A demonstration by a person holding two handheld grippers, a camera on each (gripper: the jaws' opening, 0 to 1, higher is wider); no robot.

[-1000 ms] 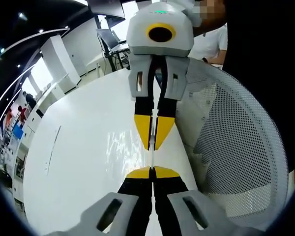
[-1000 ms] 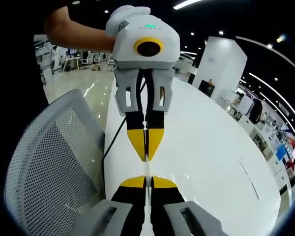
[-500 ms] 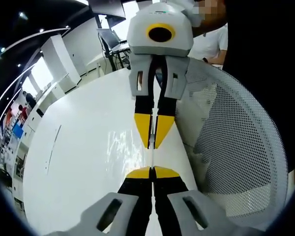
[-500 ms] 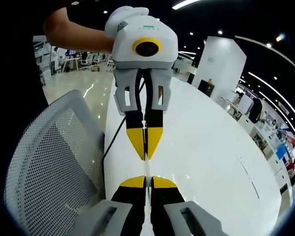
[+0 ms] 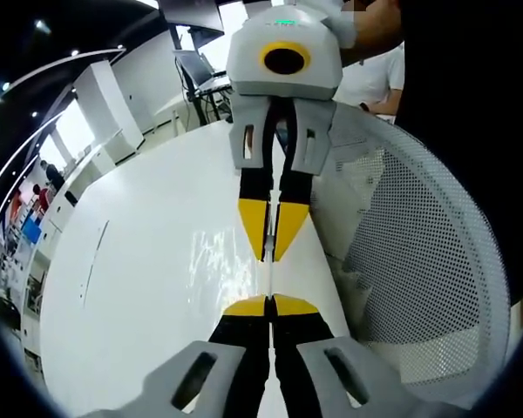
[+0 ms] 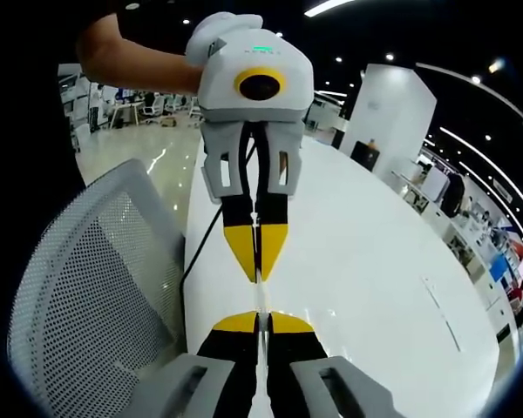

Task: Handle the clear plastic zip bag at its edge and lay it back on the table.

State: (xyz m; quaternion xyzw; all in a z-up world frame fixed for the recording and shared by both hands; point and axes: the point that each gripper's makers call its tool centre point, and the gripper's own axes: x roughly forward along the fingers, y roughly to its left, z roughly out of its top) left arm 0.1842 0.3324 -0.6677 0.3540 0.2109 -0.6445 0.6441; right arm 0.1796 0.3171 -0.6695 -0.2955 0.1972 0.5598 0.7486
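The clear plastic zip bag (image 5: 269, 280) shows edge-on as a thin pale line stretched between the two grippers, which face each other tip to tip above the white table (image 5: 139, 279). My left gripper (image 5: 270, 300) rises from the bottom of the left gripper view, shut on one end of the bag's edge. The right gripper (image 5: 270, 252) comes down from the top, shut on the other end. In the right gripper view the right gripper (image 6: 259, 315) is at the bottom, the left gripper (image 6: 258, 274) is above it, and the bag (image 6: 259, 296) is the line between them. A glittery sheen lies on the table beside the tips.
A white mesh office chair (image 5: 418, 261) stands against the table's edge, also seen as the chair (image 6: 96, 287). A person's arm (image 6: 139, 61) holds the left gripper. A dark cable (image 6: 200, 248) hangs along the table's edge. The broad white table (image 6: 375, 279) stretches away.
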